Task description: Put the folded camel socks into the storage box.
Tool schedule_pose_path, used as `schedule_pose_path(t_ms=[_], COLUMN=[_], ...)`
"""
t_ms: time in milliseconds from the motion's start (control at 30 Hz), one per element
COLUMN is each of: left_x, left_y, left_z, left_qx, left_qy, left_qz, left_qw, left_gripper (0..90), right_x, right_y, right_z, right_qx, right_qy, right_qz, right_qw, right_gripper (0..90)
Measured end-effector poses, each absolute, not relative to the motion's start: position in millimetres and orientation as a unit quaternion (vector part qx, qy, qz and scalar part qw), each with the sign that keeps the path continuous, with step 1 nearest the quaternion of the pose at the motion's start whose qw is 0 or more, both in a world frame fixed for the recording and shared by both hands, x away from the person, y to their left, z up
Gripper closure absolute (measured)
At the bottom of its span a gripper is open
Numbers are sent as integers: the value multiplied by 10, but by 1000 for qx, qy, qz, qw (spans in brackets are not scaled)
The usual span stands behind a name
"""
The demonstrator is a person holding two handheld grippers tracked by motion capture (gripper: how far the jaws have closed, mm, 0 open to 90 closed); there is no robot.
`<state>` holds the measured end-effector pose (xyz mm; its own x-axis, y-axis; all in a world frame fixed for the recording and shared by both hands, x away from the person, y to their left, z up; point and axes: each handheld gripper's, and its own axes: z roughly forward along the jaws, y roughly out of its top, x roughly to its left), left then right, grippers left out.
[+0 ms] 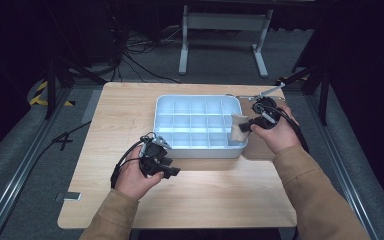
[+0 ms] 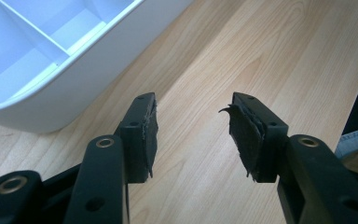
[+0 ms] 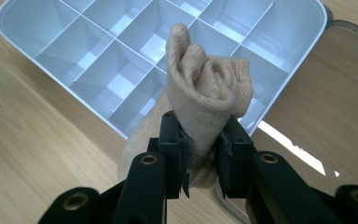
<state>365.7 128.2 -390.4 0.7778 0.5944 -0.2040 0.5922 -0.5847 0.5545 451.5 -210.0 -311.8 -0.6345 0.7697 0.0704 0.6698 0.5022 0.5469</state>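
Observation:
A white divided tray (image 1: 162, 112) with several empty compartments stands in the middle of the wooden table; it is also in the right gripper view (image 3: 18, 11) and the left gripper view (image 2: 74, 79). My right gripper (image 3: 204, 156) is shut on a rolled beige sock (image 3: 205, 93), which hangs over the tray's near right corner. In the high view the sock (image 1: 239, 129) sits at the tray's right edge, held by the right gripper (image 1: 245, 126). My left gripper (image 2: 193, 135) is open over bare table just in front of the tray, and in the high view it (image 1: 167, 167) lies at the tray's near left.
A brown flat board (image 1: 260, 147) lies under the right hand beside the tray, seen also in the right gripper view (image 3: 335, 93). A white table frame (image 1: 220, 30) and cables stand on the floor beyond the table. The table's near edge is close to the forearms.

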Motion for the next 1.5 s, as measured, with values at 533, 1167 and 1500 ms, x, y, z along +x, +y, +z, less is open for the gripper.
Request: schedule_pose_path(t_ms=[533, 1167, 1500], left_x=[3566, 3516, 3514], left_y=[1470, 1573, 1572], left_z=[-3916, -3929, -3936], left_qx=[881, 876, 879], left_qy=[357, 369, 367], left_qz=[4, 8, 11], left_qw=[311, 311, 306], left_gripper=[520, 520, 520], right_x=[4726, 4855, 4855], right_y=[-1971, -1790, -1749], right_z=[-3377, -3735, -3919], right_qx=[407, 393, 392], right_qy=[884, 906, 909], right_qz=[208, 122, 112], right_qw=[103, 102, 86], right_gripper=[740, 738, 735])
